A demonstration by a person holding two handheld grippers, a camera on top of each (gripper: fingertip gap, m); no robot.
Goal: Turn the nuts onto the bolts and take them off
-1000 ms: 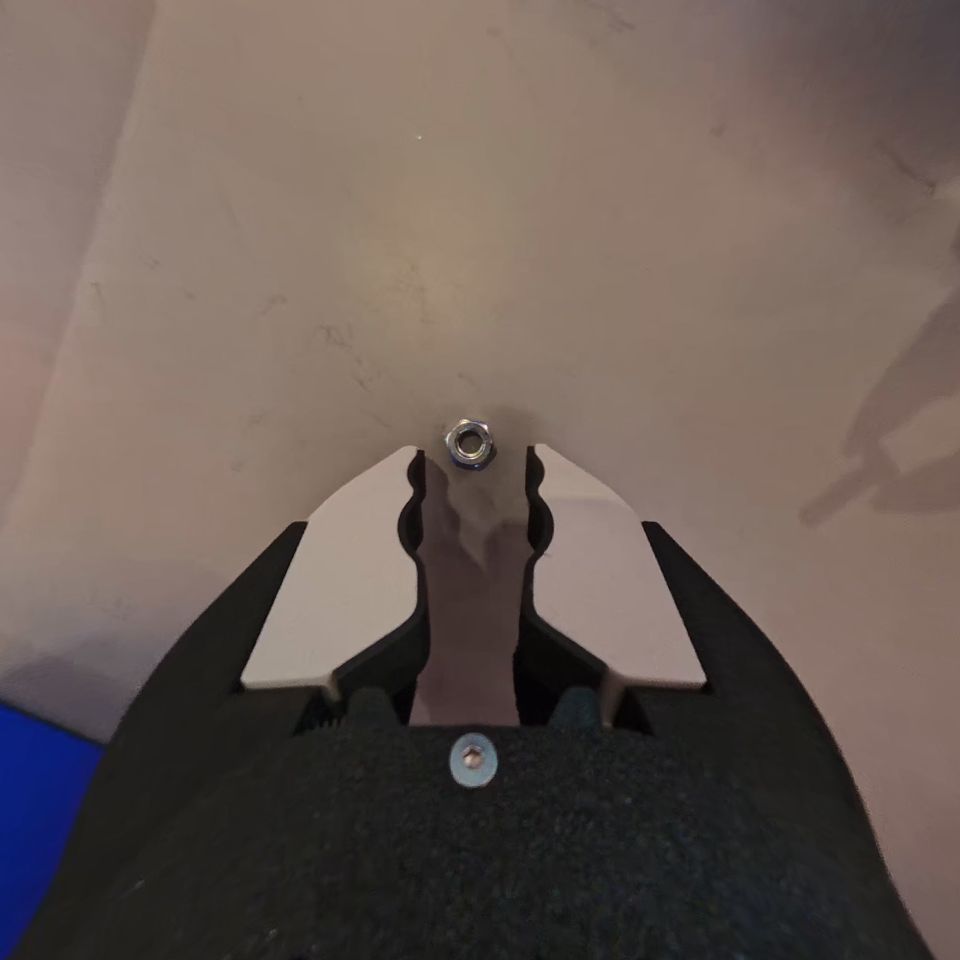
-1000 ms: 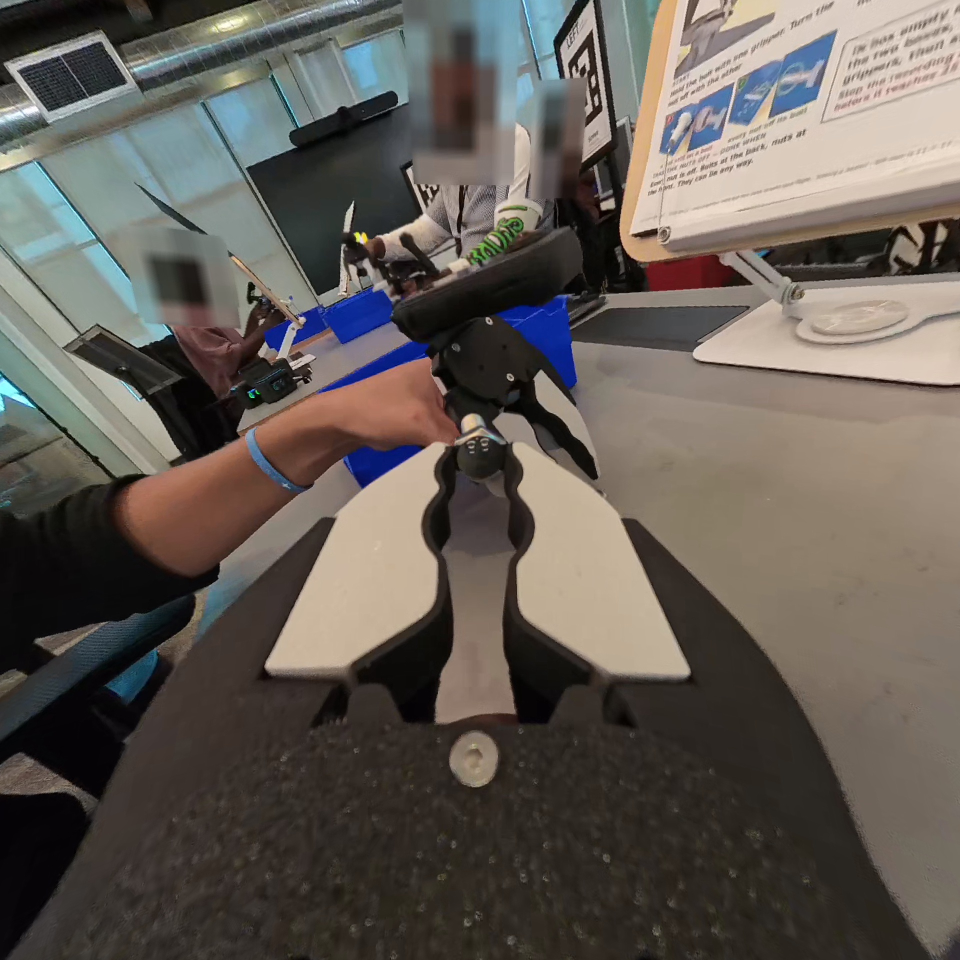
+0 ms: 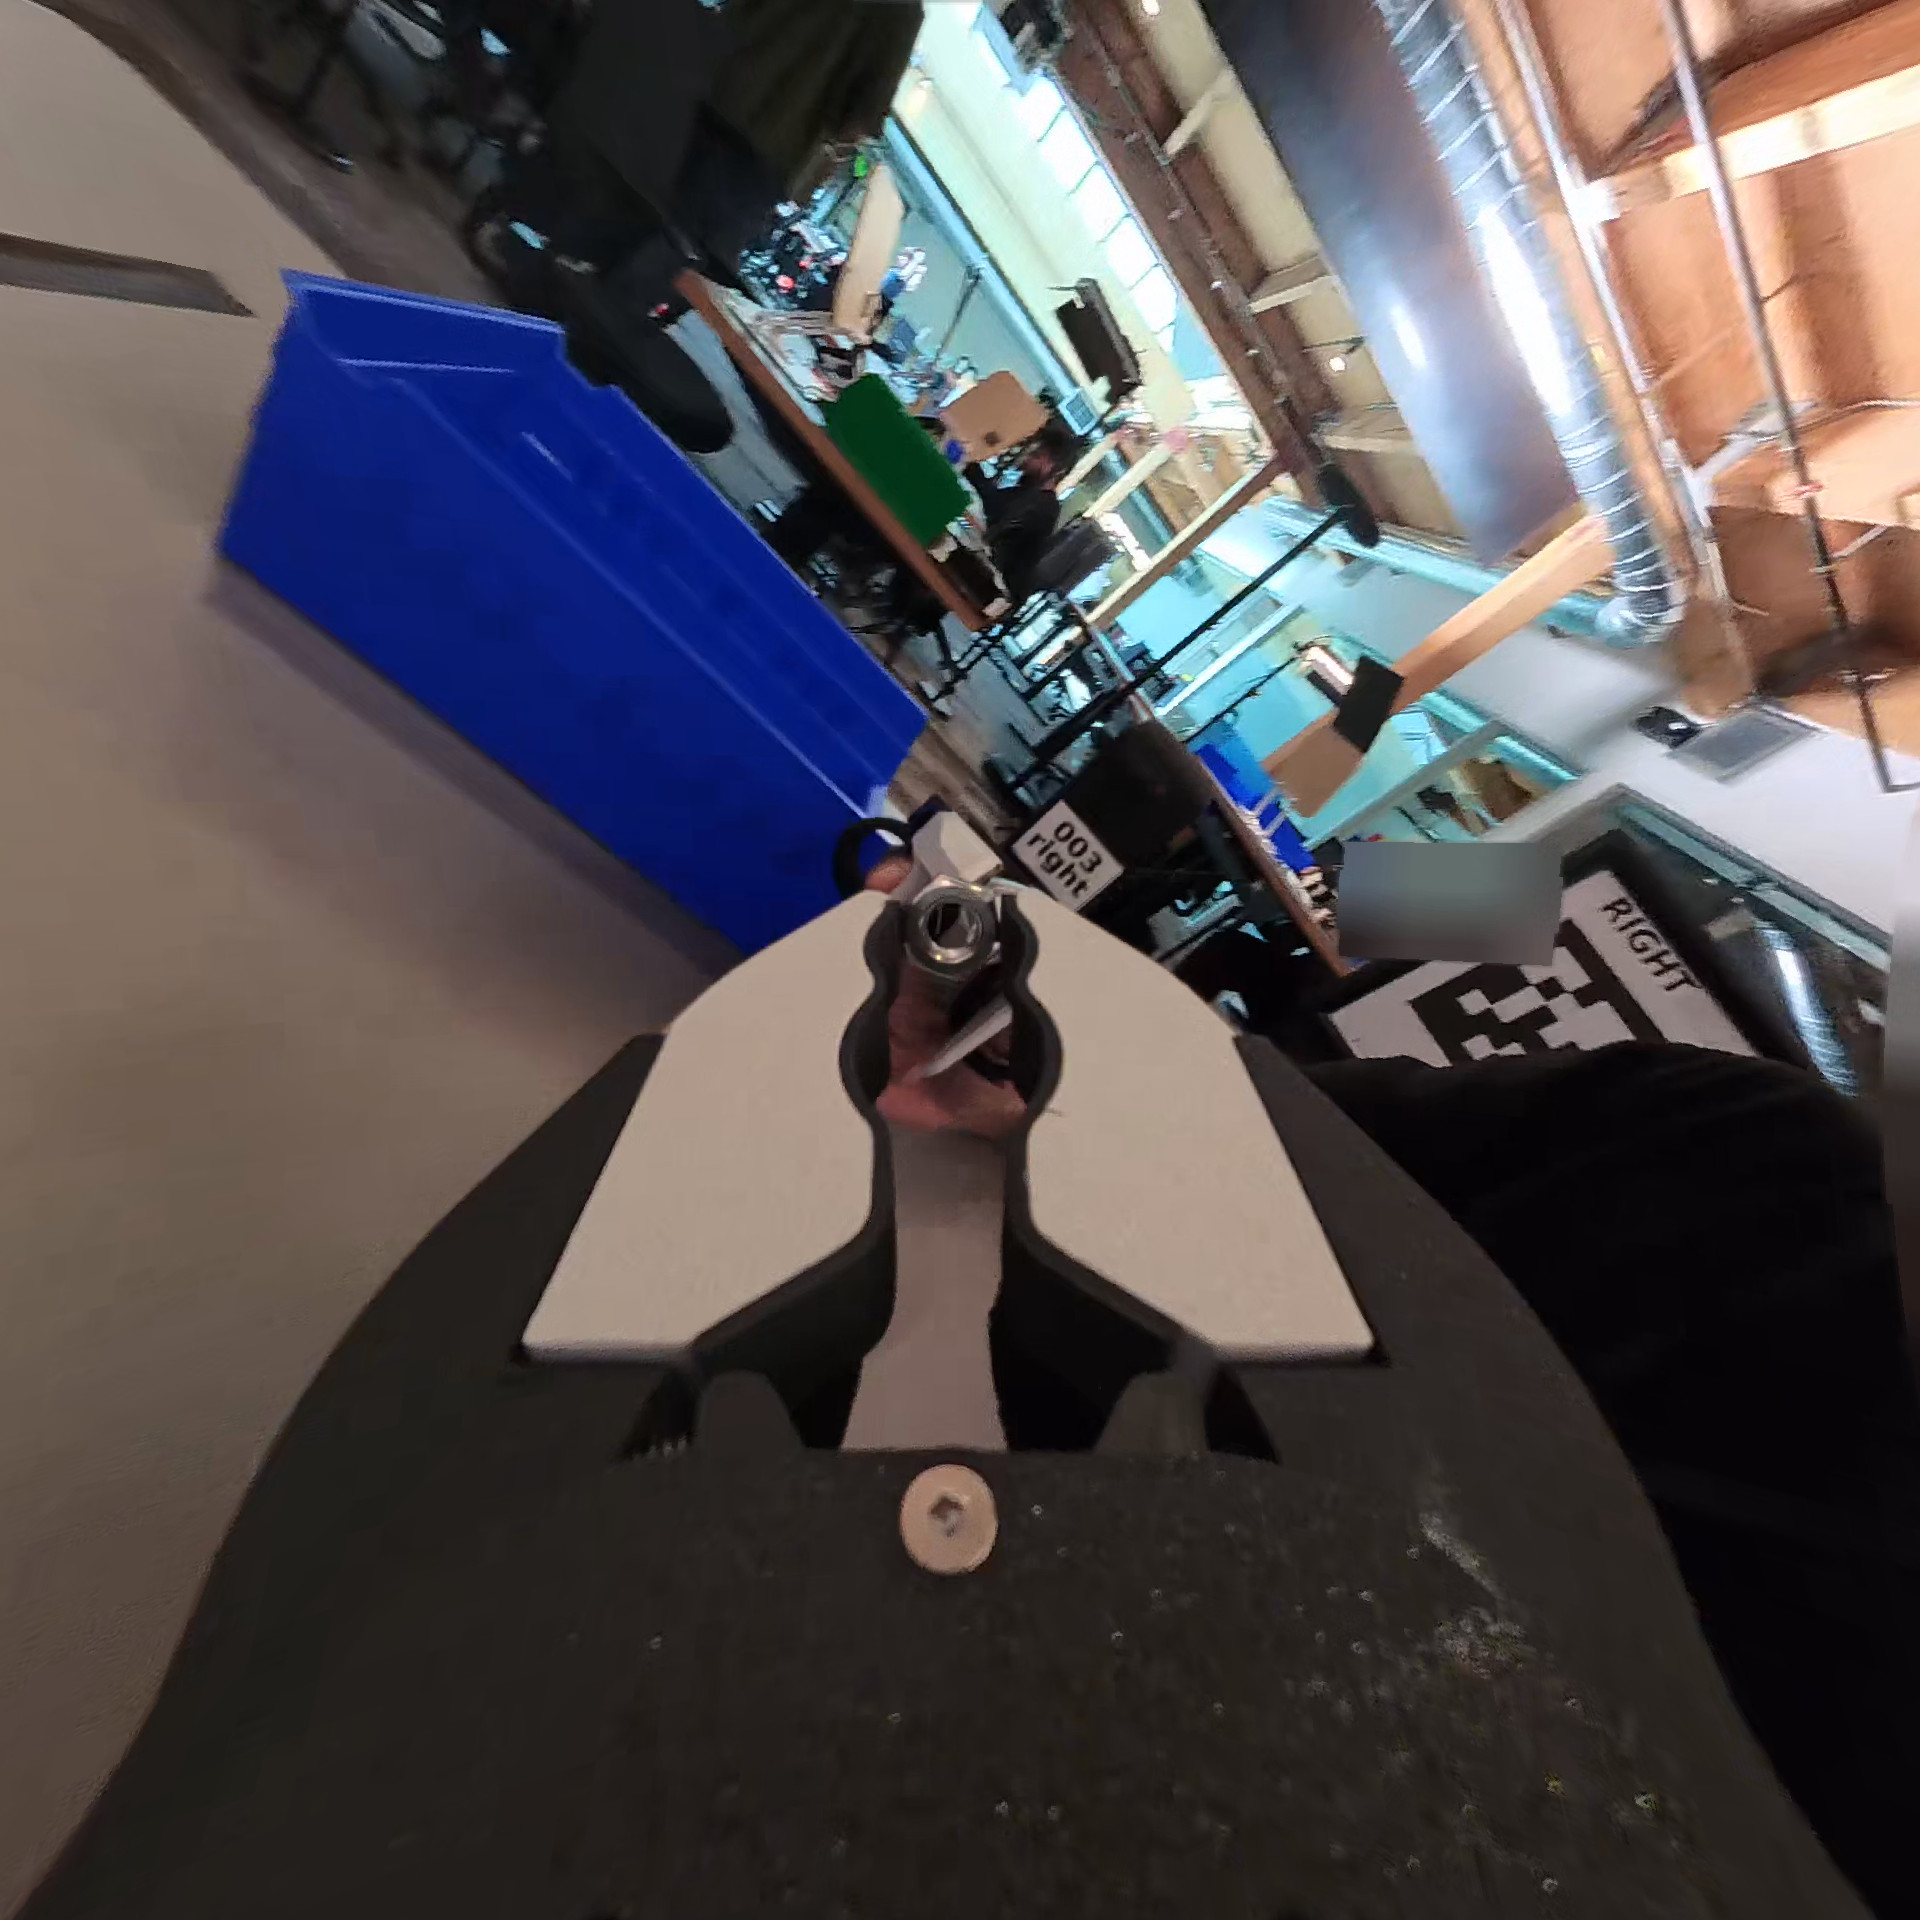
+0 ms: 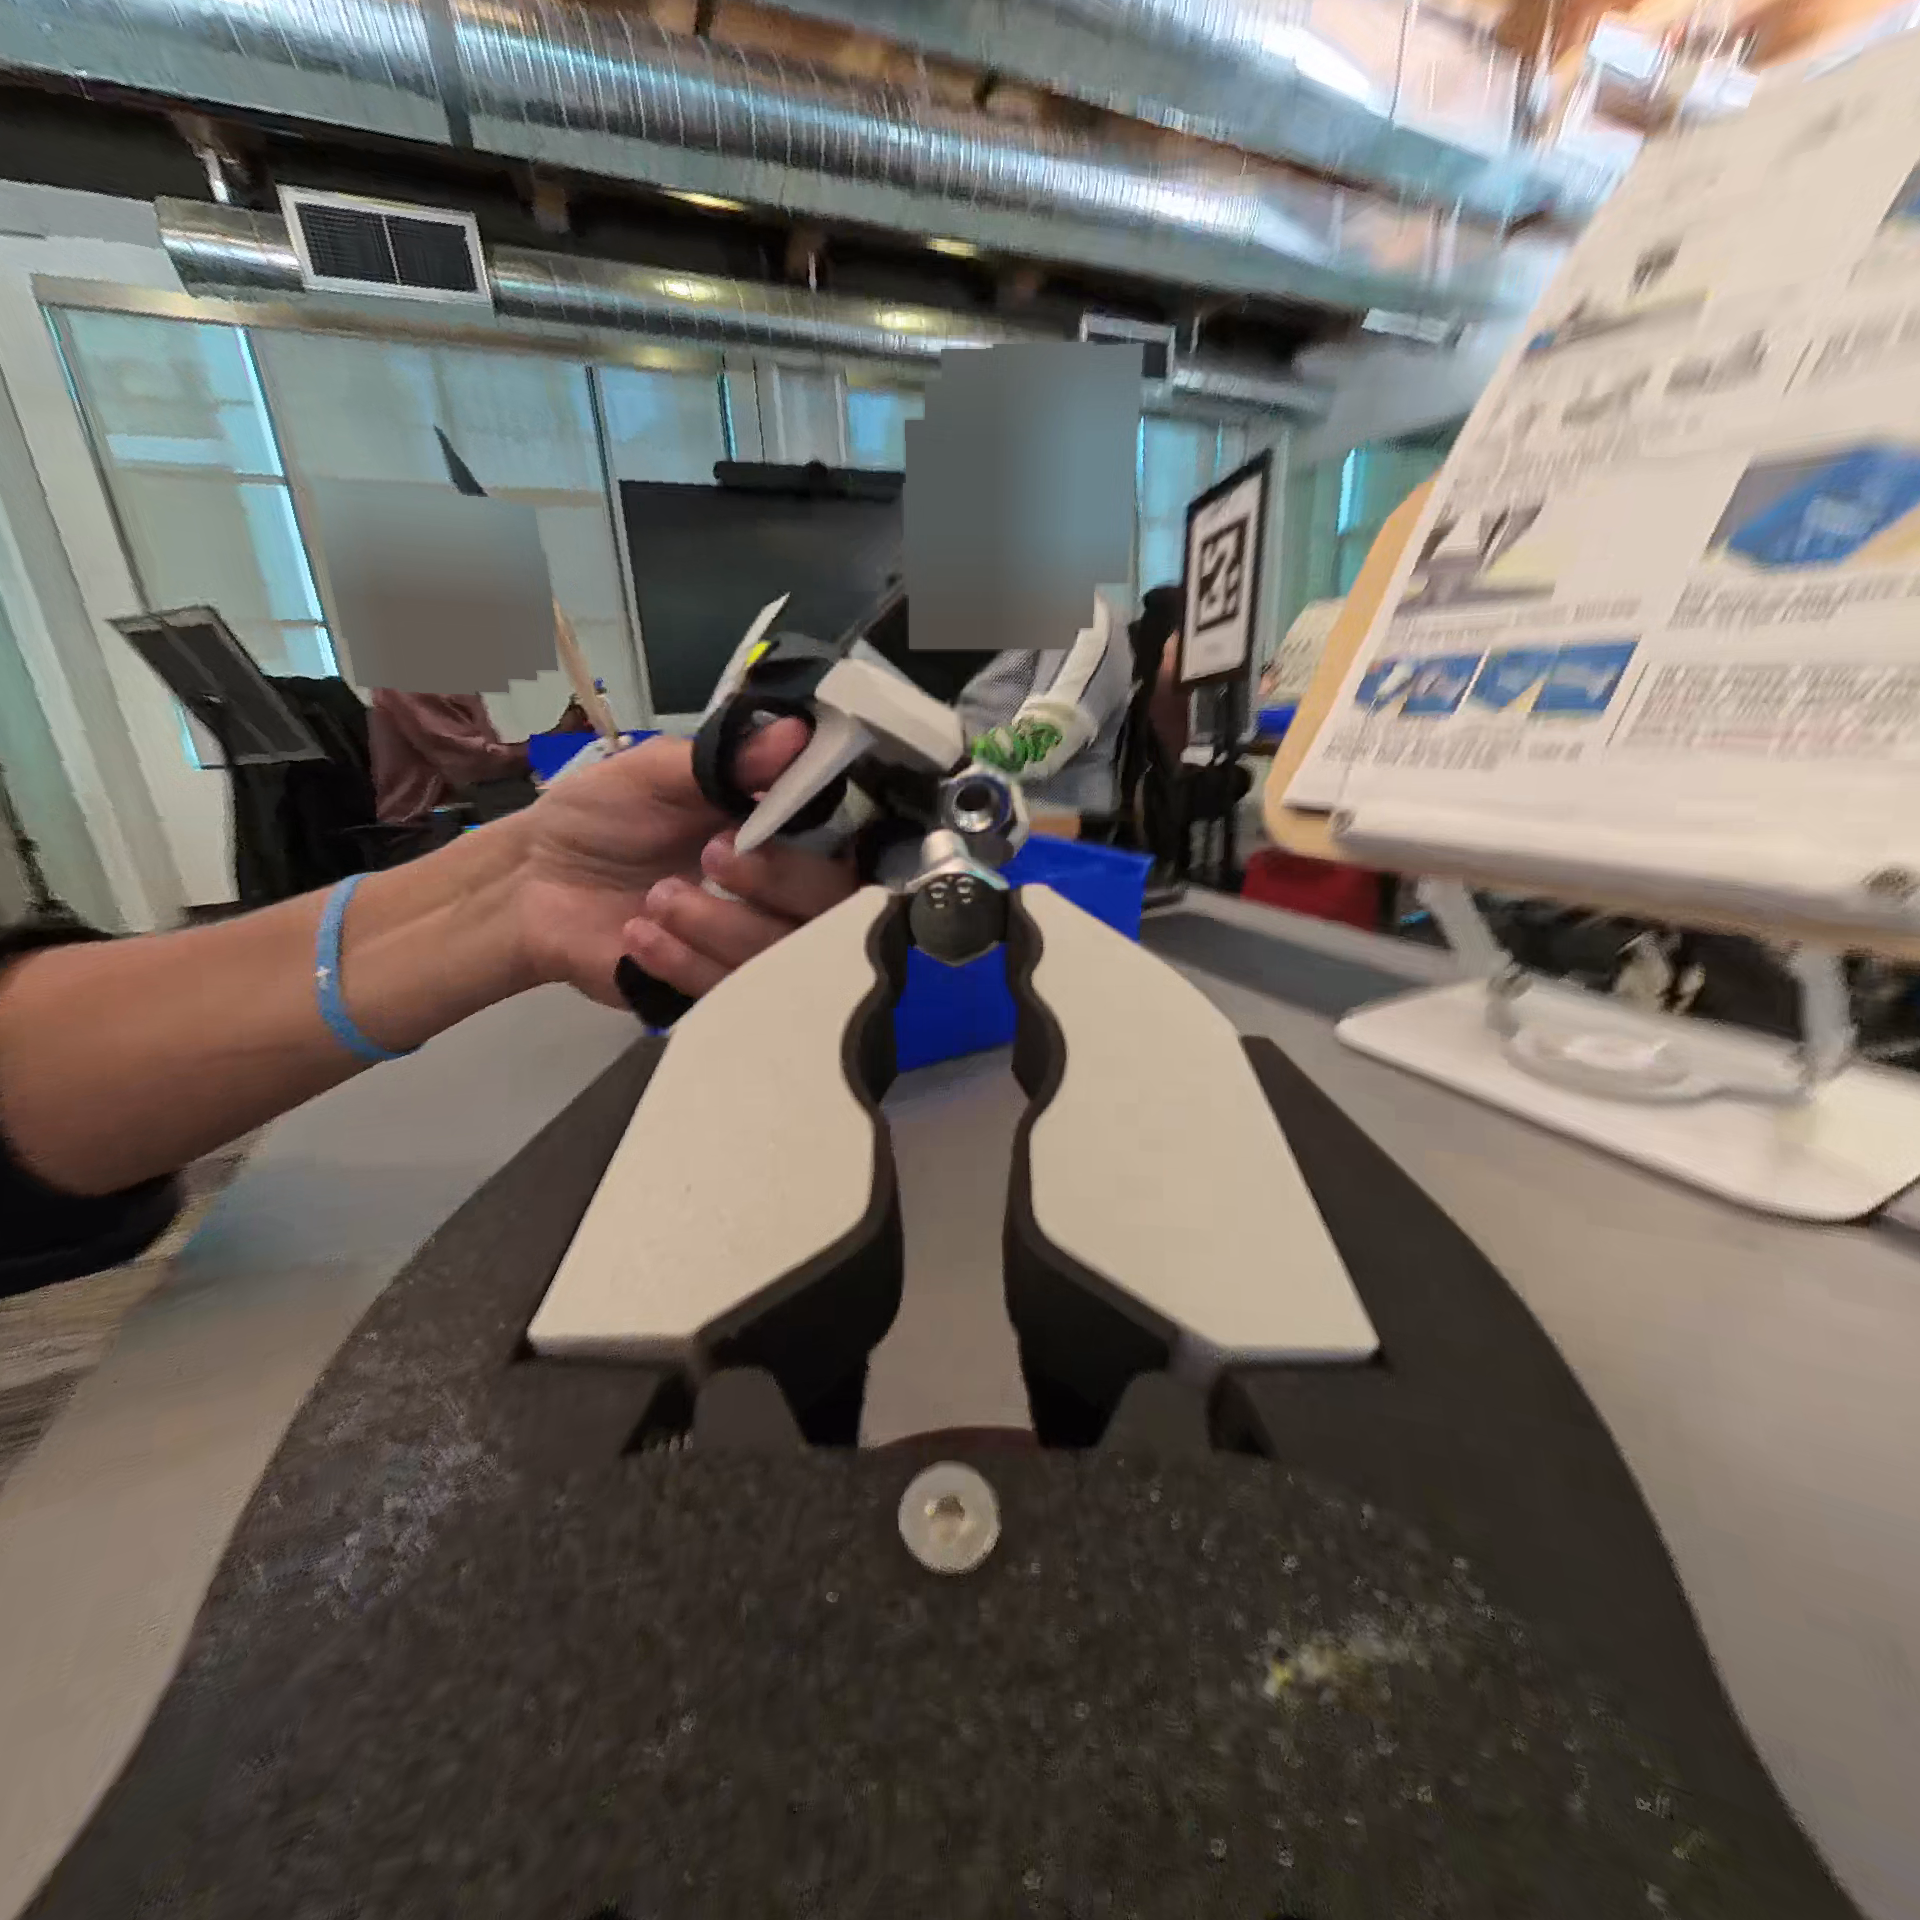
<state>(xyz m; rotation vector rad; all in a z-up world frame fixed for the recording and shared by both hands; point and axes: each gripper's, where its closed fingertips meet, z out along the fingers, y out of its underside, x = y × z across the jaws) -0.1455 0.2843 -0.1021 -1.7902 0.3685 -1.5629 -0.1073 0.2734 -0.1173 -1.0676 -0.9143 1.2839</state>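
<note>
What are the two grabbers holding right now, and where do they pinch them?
The left gripper pinches a silver nut by its flat sides, at its fingertips. The right gripper pinches a bolt by its dark hex head.

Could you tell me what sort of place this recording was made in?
Most likely a shared lab or workshop for data collection: exposed ducts overhead, other people at tables with blue bins, and an instruction sheet propped on a stand.

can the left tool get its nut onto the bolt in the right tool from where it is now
Probably yes. The left tool holds the nut in the air just above and beyond the bolt pinched in the right tool, with nothing between them. The nut's hole looks off the bolt's line, so it likely needs turning first.
</note>
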